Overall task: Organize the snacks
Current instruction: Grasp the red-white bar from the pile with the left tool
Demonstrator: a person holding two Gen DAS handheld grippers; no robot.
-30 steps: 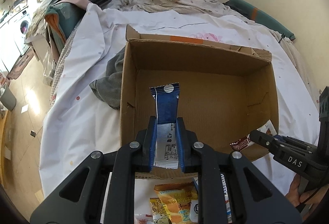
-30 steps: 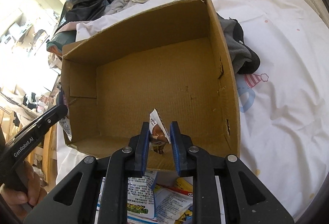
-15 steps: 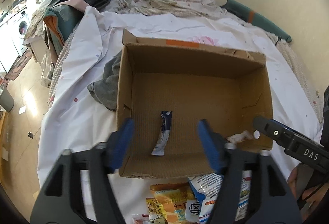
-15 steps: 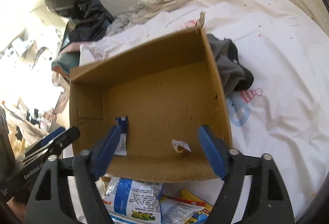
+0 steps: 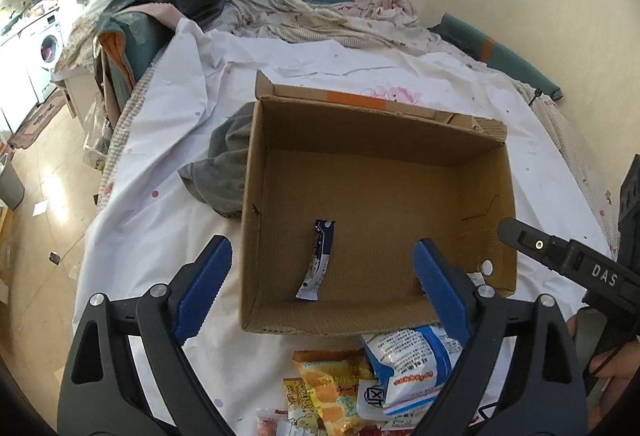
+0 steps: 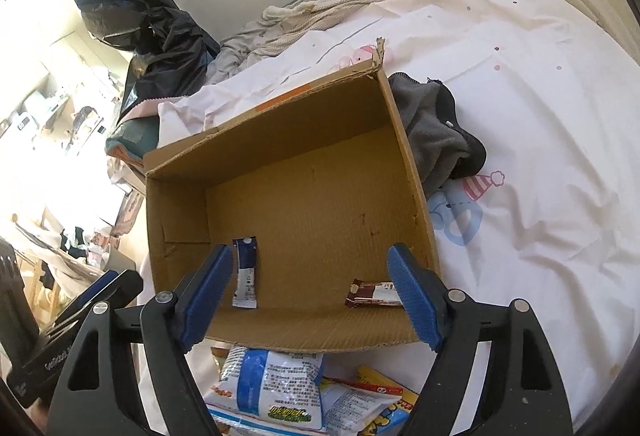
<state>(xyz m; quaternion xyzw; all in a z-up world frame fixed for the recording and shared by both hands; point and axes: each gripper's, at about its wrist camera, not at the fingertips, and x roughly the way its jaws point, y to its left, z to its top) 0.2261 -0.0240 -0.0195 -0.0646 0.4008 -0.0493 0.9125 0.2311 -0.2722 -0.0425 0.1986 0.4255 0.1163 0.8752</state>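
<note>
Both claws [image 5: 320, 280] [image 6: 310, 290] just spread empty; only the right view shows the brown bar [image 6: 372, 294] whole.

1. Left claw [image 5: 320, 278] spread wide above the near rim of an open brown cardboard box [image 5: 486, 192], having just been opening, nothing between the blue pads [image 5: 202, 288].
2. Inside, on the box floor: a slim blue-and-white snack wrapper [image 5: 318, 260], lying free.
3. Box on a white printed bedsheet [image 5: 160, 164].
4. Crumpled grey cloth [image 5: 222, 172] against the box's left wall.
5. Heap of colourful snack packets [image 5: 372, 388] just before the near wall.
</note>
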